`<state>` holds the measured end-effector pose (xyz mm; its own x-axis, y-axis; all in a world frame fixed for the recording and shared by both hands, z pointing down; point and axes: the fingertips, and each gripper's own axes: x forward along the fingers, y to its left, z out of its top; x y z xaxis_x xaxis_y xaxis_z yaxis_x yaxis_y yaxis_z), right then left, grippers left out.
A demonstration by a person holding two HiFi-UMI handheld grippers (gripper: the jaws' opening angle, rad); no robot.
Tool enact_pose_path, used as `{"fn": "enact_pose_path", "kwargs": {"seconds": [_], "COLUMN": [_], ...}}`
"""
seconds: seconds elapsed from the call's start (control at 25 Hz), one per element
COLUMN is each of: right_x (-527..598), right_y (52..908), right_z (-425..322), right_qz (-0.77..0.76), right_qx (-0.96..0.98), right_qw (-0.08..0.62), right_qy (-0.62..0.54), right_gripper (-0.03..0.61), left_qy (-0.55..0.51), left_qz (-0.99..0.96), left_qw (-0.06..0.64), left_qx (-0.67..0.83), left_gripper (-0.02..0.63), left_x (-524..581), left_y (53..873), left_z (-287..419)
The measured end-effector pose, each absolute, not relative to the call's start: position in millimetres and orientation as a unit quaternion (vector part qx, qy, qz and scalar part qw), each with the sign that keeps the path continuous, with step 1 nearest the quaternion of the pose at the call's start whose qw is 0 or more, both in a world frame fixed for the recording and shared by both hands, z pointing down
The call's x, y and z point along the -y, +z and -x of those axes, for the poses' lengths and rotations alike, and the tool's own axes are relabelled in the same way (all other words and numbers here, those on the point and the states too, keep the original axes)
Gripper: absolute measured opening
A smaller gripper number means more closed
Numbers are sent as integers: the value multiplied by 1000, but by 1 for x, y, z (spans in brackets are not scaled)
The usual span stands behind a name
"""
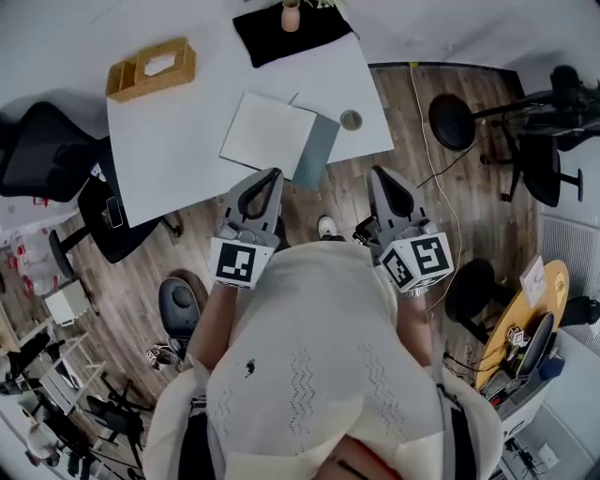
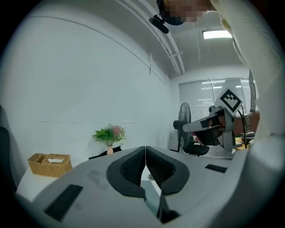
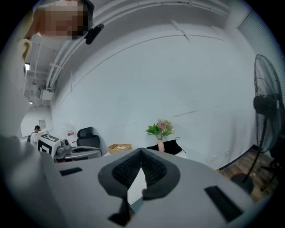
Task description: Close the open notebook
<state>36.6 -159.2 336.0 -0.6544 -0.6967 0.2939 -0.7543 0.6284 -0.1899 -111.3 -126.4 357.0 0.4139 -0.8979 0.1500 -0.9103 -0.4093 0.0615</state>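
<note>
The notebook (image 1: 269, 133) lies on the white table (image 1: 169, 150) near its front edge. I see a white face and a grey-blue strip (image 1: 319, 150) along its right side. My left gripper (image 1: 272, 177) hangs just in front of the table edge below the notebook, its jaws shut on nothing. My right gripper (image 1: 382, 174) is over the floor to the right of the table corner, also shut and empty. In the left gripper view the jaws (image 2: 145, 148) touch at the tips. The right gripper view shows the same of its own gripper (image 3: 141, 150).
A wicker basket (image 1: 150, 67) sits at the table's far left. A black cloth (image 1: 305, 36) with a small vase (image 1: 291, 14) lies at the far edge. A small round object (image 1: 351, 119) rests right of the notebook. Office chairs (image 1: 37, 150) and a fan (image 1: 455, 122) stand around on the wooden floor.
</note>
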Motion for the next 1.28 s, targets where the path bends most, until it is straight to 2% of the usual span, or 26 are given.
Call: {"fn": "enact_pose_path", "kwargs": {"seconds": [0.52,1.28], "right_x": [131,92], "right_y": [338,361], "right_z": [-43,-63], "right_qz": [-511,-541], "right_qx": [840,810], "right_qw": [89,91], "right_qy": [161,204], "right_gripper": [2,2], "left_qy": [103,237], "left_qz": [-914,-918], "left_qw": [53,56], "left_qx": [389,313], "left_gripper": [15,17], "left_x": [136,108], "left_y": [401,499], "left_z": [85,45]}}
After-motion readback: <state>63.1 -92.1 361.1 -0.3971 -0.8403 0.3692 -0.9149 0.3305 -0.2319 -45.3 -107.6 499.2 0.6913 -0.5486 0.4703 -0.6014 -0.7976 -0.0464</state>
